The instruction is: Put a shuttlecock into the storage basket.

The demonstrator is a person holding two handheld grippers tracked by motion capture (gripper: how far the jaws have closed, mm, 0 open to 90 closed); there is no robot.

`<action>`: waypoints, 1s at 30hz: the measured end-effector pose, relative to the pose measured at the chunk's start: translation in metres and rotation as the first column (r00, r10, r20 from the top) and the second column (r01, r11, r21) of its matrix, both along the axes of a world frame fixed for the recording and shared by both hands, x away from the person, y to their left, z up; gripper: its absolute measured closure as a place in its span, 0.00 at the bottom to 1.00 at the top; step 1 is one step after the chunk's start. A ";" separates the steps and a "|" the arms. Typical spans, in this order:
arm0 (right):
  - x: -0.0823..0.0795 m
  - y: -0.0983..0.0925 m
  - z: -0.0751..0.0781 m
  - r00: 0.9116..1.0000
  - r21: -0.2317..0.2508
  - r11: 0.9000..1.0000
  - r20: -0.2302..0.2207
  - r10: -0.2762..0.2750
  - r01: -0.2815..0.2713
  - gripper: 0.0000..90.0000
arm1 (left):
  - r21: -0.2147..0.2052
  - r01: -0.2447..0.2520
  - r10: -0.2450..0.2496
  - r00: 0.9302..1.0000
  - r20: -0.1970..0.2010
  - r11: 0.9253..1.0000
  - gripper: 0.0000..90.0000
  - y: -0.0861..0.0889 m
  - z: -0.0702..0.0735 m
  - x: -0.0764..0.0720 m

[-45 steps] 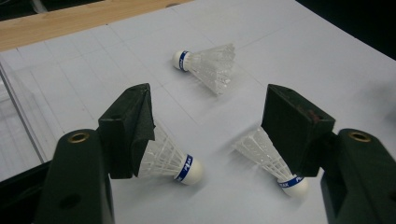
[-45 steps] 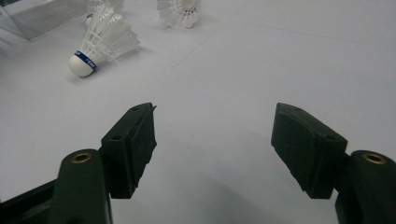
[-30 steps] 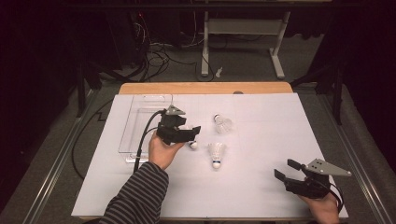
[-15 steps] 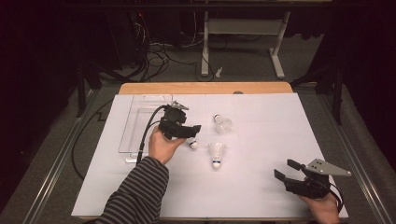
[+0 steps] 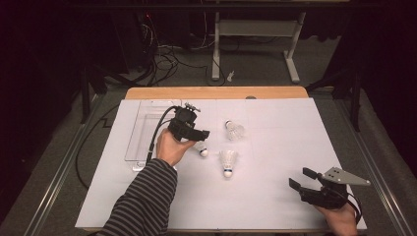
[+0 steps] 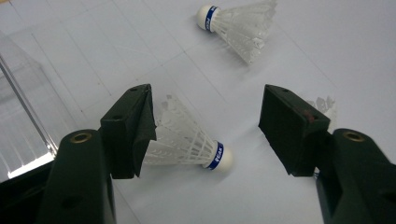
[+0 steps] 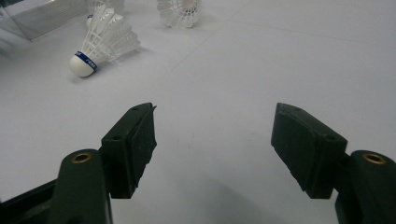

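Three white shuttlecocks with blue bands lie on the white table sheet (image 5: 275,147). My left gripper (image 5: 196,137) (image 6: 210,116) is open and straddles the nearest shuttlecock (image 5: 200,147) (image 6: 187,142). That one lies on its side, feathers against the left jaw and cork toward the right jaw. A second shuttlecock (image 5: 235,130) (image 6: 238,25) lies beyond it. A third shuttlecock (image 5: 227,161) (image 6: 324,105) (image 7: 102,39) peeks from behind the right jaw. My right gripper (image 5: 301,178) (image 7: 215,140) rests open near the front right corner, with nothing between its jaws.
A clear plastic tray (image 5: 140,135) (image 6: 23,116) (image 7: 42,14) sits at the left of the sheet, close to my left hand. The wooden table edge (image 5: 216,92) runs along the back. Cables and a desk frame stand on the floor beyond.
My left gripper has shifted slightly to the right and away from the person, settling over the nearest shuttlecock. The right gripper has stayed put.
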State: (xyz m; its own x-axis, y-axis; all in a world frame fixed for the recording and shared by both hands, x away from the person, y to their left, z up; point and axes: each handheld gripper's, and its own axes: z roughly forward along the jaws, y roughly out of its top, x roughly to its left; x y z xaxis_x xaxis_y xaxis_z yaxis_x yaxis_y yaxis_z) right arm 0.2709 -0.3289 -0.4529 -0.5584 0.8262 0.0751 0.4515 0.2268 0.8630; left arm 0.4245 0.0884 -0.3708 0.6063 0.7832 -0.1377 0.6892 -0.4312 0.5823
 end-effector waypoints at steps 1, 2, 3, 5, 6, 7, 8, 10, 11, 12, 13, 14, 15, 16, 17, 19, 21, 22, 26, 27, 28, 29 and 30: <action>0.000 0.000 0.000 1.000 0.000 1.000 -0.002 0.001 -0.001 0.35 | 0.006 0.002 -0.002 1.000 -0.007 1.000 0.40 0.000 0.000 0.002; 0.000 0.000 0.000 1.000 0.000 1.000 -0.002 0.001 -0.001 0.35 | 0.009 -0.002 0.003 1.000 -0.014 1.000 0.40 0.000 -0.001 0.003; 0.000 0.000 0.000 1.000 0.000 1.000 -0.001 0.001 -0.001 0.35 | 0.012 -0.004 0.004 1.000 -0.022 1.000 0.40 0.000 -0.001 0.004; 0.000 0.000 0.000 1.000 0.002 1.000 -0.001 0.000 0.000 0.35 | 0.014 -0.009 0.009 0.999 -0.032 1.000 0.40 0.000 -0.002 0.007; 0.000 0.000 0.000 1.000 0.002 1.000 -0.001 0.000 0.000 0.35 | 0.012 -0.014 0.014 0.999 -0.033 1.000 0.40 0.001 -0.002 0.008; 0.000 0.000 0.000 1.000 0.002 1.000 -0.001 0.000 0.000 0.35 | 0.012 -0.018 0.019 0.999 -0.036 1.000 0.41 0.002 -0.002 0.010; 0.000 0.000 0.000 1.000 0.001 1.000 -0.001 -0.001 0.001 0.35 | 0.026 -0.020 0.021 0.999 -0.047 0.999 0.41 0.002 -0.004 0.012; 0.000 0.000 0.000 1.000 -0.001 1.000 -0.001 0.000 0.000 0.35 | 0.035 -0.020 0.022 0.998 -0.057 0.999 0.41 0.002 -0.005 0.013; 0.000 0.000 0.000 1.000 0.000 1.000 -0.001 -0.001 0.001 0.35 | 0.038 -0.019 0.021 0.998 -0.062 0.999 0.41 0.002 -0.006 0.014; 0.000 0.000 0.000 1.000 0.000 1.000 -0.001 -0.001 0.001 0.35 | 0.038 -0.019 0.021 0.998 -0.062 0.999 0.41 0.002 -0.006 0.014; 0.000 0.000 0.000 1.000 -0.001 1.000 -0.001 0.000 0.000 0.35 | 0.041 -0.018 0.021 0.998 -0.067 0.999 0.41 0.002 -0.007 0.015; 0.000 0.000 0.000 1.000 -0.001 1.000 -0.001 0.000 0.000 0.35 | 0.046 -0.016 0.019 0.997 -0.071 0.999 0.41 0.002 -0.008 0.016; 0.000 0.000 0.000 1.000 -0.001 1.000 -0.001 0.000 0.000 0.35 | 0.051 -0.017 0.021 0.997 -0.075 0.999 0.41 0.002 -0.009 0.017; 0.000 0.000 0.000 1.000 0.000 1.000 0.000 -0.001 0.001 0.35 | 0.057 -0.017 0.022 0.996 -0.088 0.998 0.41 0.003 -0.011 0.019; 0.000 0.000 0.000 1.000 -0.001 1.000 0.000 0.000 0.000 0.35 | 0.057 -0.017 0.022 0.996 -0.088 0.998 0.41 0.003 -0.011 0.019; 0.000 0.000 0.000 1.000 0.000 1.000 -0.001 0.000 0.000 0.35 | 0.061 -0.016 0.022 0.995 -0.094 0.998 0.42 0.003 -0.013 0.020; 0.000 0.000 0.000 1.000 0.004 1.000 -0.001 0.000 0.000 0.35 | 0.065 -0.018 0.024 0.995 -0.093 0.998 0.42 0.002 -0.013 0.020; 0.000 0.000 0.000 1.000 0.005 1.000 0.000 0.000 0.000 0.35 | 0.064 -0.019 0.025 0.995 -0.096 0.998 0.43 0.002 -0.014 0.021; 0.000 0.000 0.000 1.000 0.005 1.000 0.000 0.000 0.000 0.35 | 0.072 -0.027 0.034 0.994 -0.104 0.997 0.44 0.003 -0.017 0.024; 0.000 0.000 0.000 1.000 0.005 1.000 0.000 -0.001 0.001 0.35 | 0.073 -0.028 0.036 0.994 -0.106 0.997 0.44 0.003 -0.018 0.024; 0.000 0.000 0.000 1.000 0.005 1.000 0.001 0.000 0.000 0.35 | 0.075 -0.032 0.040 0.993 -0.113 0.997 0.45 0.003 -0.019 0.025; 0.000 0.000 0.000 1.000 0.005 1.000 0.001 0.000 0.000 0.35 | 0.075 -0.032 0.040 0.993 -0.113 0.997 0.45 0.003 -0.019 0.025; 0.000 0.000 0.000 1.000 0.005 1.000 0.000 -0.001 0.001 0.35 | 0.075 -0.033 0.042 0.993 -0.114 0.997 0.45 0.003 -0.019 0.026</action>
State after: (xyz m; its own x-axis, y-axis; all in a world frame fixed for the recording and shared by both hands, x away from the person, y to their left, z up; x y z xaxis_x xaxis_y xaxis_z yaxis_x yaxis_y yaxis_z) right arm 0.2708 -0.3292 -0.4527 -0.5575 0.8264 0.0792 0.4522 0.2222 0.8638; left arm 0.4501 0.0916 -0.3899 0.5596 0.8157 -0.1468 0.7667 -0.4422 0.4654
